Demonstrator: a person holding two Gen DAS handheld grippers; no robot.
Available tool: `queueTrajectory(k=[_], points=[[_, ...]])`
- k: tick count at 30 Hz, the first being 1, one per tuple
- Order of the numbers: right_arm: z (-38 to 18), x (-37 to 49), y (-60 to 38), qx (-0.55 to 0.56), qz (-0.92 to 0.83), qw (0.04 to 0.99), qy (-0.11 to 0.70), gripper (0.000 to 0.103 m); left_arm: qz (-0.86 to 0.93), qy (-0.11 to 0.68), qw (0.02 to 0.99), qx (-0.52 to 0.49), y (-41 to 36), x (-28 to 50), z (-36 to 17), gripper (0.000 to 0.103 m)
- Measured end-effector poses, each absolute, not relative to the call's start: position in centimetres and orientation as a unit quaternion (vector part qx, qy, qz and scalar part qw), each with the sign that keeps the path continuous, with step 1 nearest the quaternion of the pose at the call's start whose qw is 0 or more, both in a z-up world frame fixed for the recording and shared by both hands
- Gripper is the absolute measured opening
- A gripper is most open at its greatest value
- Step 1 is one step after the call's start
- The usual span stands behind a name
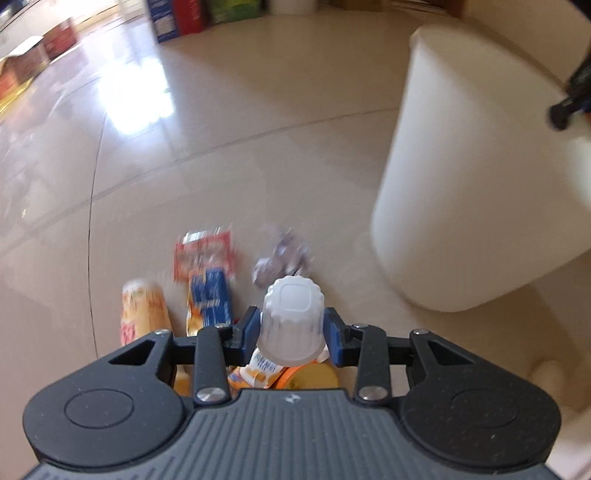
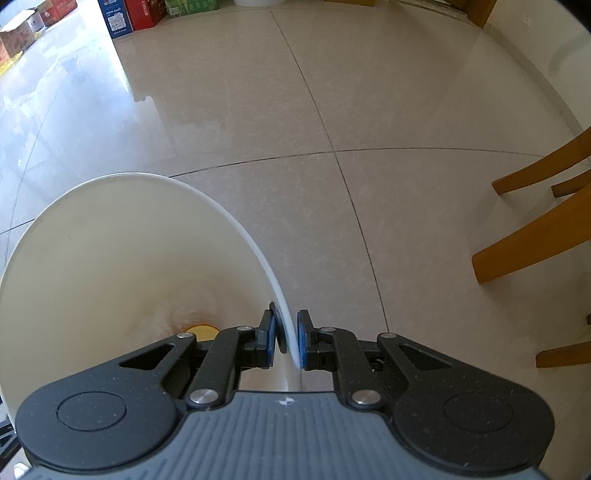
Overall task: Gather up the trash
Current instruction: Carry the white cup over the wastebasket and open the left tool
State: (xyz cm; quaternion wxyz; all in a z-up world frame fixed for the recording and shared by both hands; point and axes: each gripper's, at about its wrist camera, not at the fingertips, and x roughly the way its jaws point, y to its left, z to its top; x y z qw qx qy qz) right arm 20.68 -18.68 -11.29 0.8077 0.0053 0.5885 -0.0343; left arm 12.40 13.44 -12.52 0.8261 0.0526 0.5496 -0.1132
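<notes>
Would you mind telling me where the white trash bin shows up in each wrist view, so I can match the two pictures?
Left wrist view: the white trash bin stands at upper right, seen from outside, beyond the left gripper, which holds a white-capped bottle.
Right wrist view: the bin fills the lower left, seen from above into its opening; the right gripper pinches its rim.
Shared landmark: the blue carton against the far wall.

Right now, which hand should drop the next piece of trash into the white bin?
Left. The left tool already grips a white-capped bottle, with the white bin just to its right. The right tool is clamped on the bin's rim, probably steadying it.
</notes>
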Motion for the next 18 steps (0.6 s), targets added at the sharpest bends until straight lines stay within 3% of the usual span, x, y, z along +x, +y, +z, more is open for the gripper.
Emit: queueTrajectory(k=[9,16,17,18], points=[[-11.1,20.7,-19.1,0.012,-0.034,0.808,0.588,0.014,-0.21,0.521,0.826,0.059,9.4,15.5,-0.9,0.037],[-11.0,20.7,-19.4,0.023,-0.034,0.807,0.589,0.014,-0.259,0.495,0.828,0.048,4.1,17.4,2.3,0.038],[-11.0,20.7,-19.4,0.023,-0.034,0.807,0.589,0.014,-0.264,0.496,0.826,0.046,3.5,17.6,2.4,0.049],[-11.0,20.7,-19.4,0.022,-0.034,0.807,0.589,0.014,-0.266,0.499,0.824,0.044,2.9,17.7,2.2,0.072]])
